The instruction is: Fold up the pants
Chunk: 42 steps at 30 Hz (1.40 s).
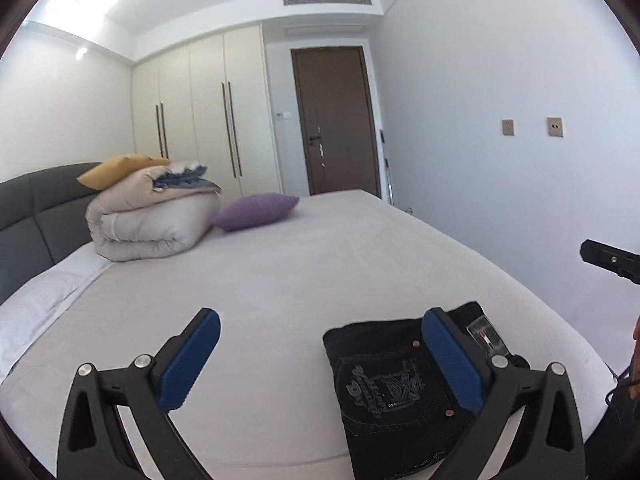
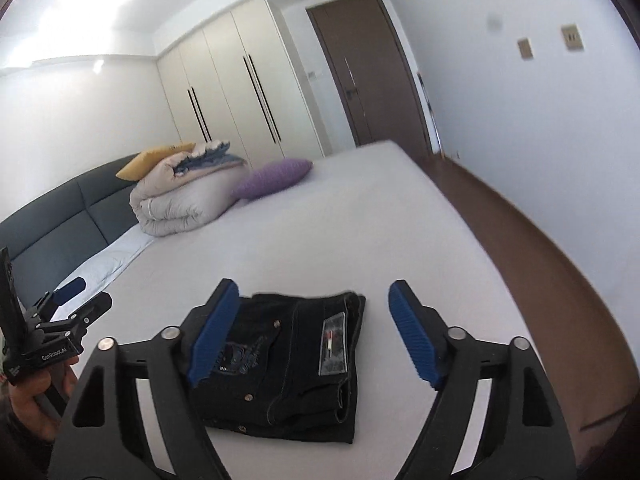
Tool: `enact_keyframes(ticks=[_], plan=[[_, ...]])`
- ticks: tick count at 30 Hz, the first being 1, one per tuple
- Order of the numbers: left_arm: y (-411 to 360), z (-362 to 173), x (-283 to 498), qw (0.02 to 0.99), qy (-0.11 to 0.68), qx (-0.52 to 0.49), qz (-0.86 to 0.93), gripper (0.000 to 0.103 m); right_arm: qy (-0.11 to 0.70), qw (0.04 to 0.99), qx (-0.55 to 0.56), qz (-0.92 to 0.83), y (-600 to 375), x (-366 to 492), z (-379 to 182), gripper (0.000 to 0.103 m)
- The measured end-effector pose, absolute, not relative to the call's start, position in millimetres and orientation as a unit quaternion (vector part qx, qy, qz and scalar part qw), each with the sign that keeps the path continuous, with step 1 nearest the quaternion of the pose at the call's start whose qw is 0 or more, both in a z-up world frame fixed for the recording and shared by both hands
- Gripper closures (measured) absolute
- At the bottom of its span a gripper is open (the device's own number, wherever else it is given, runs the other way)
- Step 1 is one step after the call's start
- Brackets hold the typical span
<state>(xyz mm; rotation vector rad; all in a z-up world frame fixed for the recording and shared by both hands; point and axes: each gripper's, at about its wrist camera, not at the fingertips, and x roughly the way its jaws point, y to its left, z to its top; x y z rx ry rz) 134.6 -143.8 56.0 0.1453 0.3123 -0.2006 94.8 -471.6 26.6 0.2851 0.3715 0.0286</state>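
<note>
The left gripper (image 1: pixel 320 356), black-framed with ribbed blue pads, is hanging over the bed with its jaws spread wide and nothing between them. The right gripper (image 2: pixel 314 332), of the same build, is likewise gaping wide and holding nothing.

The folded pair of dark denim pants (image 2: pixel 292 364) is lying as a compact, roughly square bundle on the pale grey bedsheet (image 1: pixel 280 272), near the bed's near edge. Pale embroidered lettering and a rose-like motif are showing on one panel (image 1: pixel 380 388), copper-coloured rivets are dotting the seams, and a clear rectangular tag (image 2: pixel 334 344) is sitting on top near one side. The layers are lining up fairly evenly, with stacked edges showing along one side.

In the left wrist view the pants are lying below and around the right-hand pad, off to that side of the open jaws. In the right wrist view the bundle is sitting beneath the gap between the pads, its left part passing under the left-hand pad. Whether any pad is touching the cloth cannot be told.
</note>
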Motion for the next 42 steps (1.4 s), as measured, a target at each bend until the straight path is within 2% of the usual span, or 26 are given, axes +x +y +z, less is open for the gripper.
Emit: enact_keyframes(ticks=[2, 4, 7, 12, 17, 23, 31, 42], plan=[[-136.6, 69.7, 117.0, 0.985, 0.142, 0.056, -0.083, 0.0, 0.129, 0.986, 0.109, 0.005, -457.4, 69.9, 48.9, 0.007], [-129.2, 76.0, 100.0, 0.986, 0.143, 0.041, -0.073, 0.0, 0.073, 0.994, 0.071, -0.025, -443.3, 44.9, 68.5, 0.0], [-123.7, 79.2, 90.0, 0.979, 0.187, 0.028, -0.071, 0.0, 0.038, 0.997, 0.033, -0.051, -427.3, 18.4, 94.5, 0.0], [-126.9, 66.3, 77.4, 0.974, 0.218, 0.043, -0.034, 0.0, 0.087, 0.994, 0.064, -0.022, -414.9, 4.9, 108.2, 0.0], [-127.7, 45.4, 70.8, 0.966, 0.254, 0.039, -0.024, 0.0, 0.168, 0.983, 0.064, -0.035, -396.2, -11.5, 84.2, 0.0], [-129.2, 26.9, 63.8, 0.959, 0.281, 0.034, -0.022, 0.0, 0.239, 0.963, 0.117, -0.051, -404.9, -14.4, 46.8, 0.0], [-119.7, 14.2, 60.0, 0.953, 0.3, 0.024, -0.02, 0.0, 0.258, 0.963, 0.06, -0.047, -377.0, -10.3, 36.2, 0.0], [-112.3, -1.6, 58.2, 0.947, 0.322, 0.016, -0.018, 0.0, 0.284, 0.956, 0.067, -0.017, -363.2, -8.2, 29.1, 0.0]])
